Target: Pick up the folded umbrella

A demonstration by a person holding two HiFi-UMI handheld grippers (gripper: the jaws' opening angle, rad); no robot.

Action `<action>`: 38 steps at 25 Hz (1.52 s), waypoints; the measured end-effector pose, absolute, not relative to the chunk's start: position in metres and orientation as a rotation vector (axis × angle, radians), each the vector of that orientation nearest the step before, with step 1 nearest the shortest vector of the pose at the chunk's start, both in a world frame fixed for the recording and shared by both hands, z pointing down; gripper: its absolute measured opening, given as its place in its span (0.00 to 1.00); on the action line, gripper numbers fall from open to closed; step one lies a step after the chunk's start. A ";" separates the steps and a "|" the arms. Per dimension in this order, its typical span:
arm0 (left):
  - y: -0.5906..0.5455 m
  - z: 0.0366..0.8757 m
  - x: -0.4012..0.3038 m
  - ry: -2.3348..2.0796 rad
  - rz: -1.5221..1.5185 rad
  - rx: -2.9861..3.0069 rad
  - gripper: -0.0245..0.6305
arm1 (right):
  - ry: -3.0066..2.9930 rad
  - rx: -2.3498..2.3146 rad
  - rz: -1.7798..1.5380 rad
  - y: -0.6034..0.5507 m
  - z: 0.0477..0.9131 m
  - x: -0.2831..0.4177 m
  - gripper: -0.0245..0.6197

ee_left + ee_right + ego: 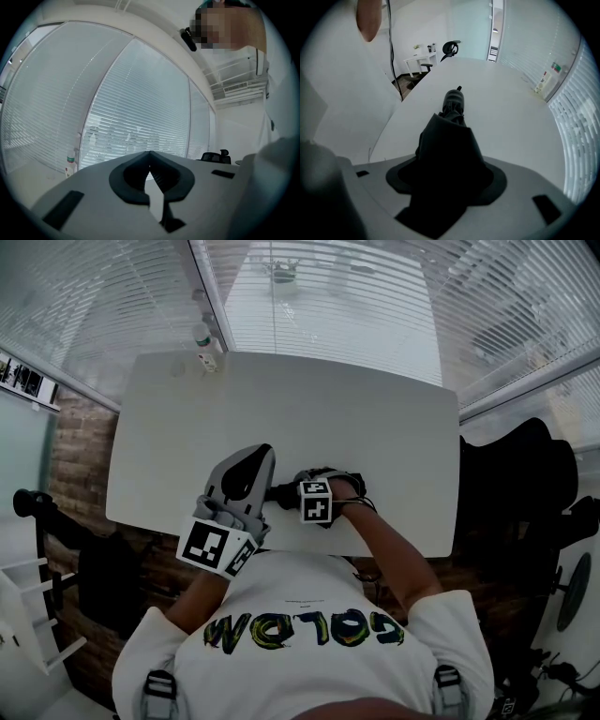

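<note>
The folded umbrella is black and lies near the front edge of the white table, just in front of the person. My right gripper points steeply down onto it. In the right gripper view the dark umbrella fabric fills the space between the jaws of the right gripper, and its handle end sticks out beyond them on the tabletop. My left gripper hovers just left of the umbrella, held level. In its own view the left gripper has its tips together with nothing between them.
A small bottle stands at the table's far left corner, next to the blinds. A black office chair sits off the table's right side. Another chair and a small white desk stand beyond the table.
</note>
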State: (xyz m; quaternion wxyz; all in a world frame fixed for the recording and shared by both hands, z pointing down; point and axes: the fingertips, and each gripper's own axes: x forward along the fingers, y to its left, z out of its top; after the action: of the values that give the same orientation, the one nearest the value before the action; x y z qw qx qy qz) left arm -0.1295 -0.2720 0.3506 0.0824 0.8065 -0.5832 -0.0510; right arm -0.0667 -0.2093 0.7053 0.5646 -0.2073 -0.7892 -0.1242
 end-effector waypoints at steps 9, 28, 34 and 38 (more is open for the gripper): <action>-0.274 0.349 -0.132 -1.746 -0.161 2.409 0.05 | -1.957 -0.340 -0.206 -0.235 0.688 -0.067 0.41; -0.280 0.344 -0.127 -1.742 -0.175 2.426 0.05 | -2.453 0.267 0.024 -0.335 0.539 -0.060 0.41; -0.281 0.343 -0.126 -1.746 -0.175 2.426 0.05 | -2.623 0.452 0.062 -0.346 0.480 -0.049 0.41; -0.282 0.344 -0.127 -1.744 -0.173 2.424 0.05 | -2.740 0.570 0.057 -0.348 0.436 -0.040 0.41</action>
State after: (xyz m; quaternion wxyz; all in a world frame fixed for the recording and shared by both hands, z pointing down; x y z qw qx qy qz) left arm -0.1273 -0.2821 0.3436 0.0749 0.8081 -0.5814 -0.0578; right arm -0.0398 -0.3481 0.4364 0.1706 0.2006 -0.9645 0.0199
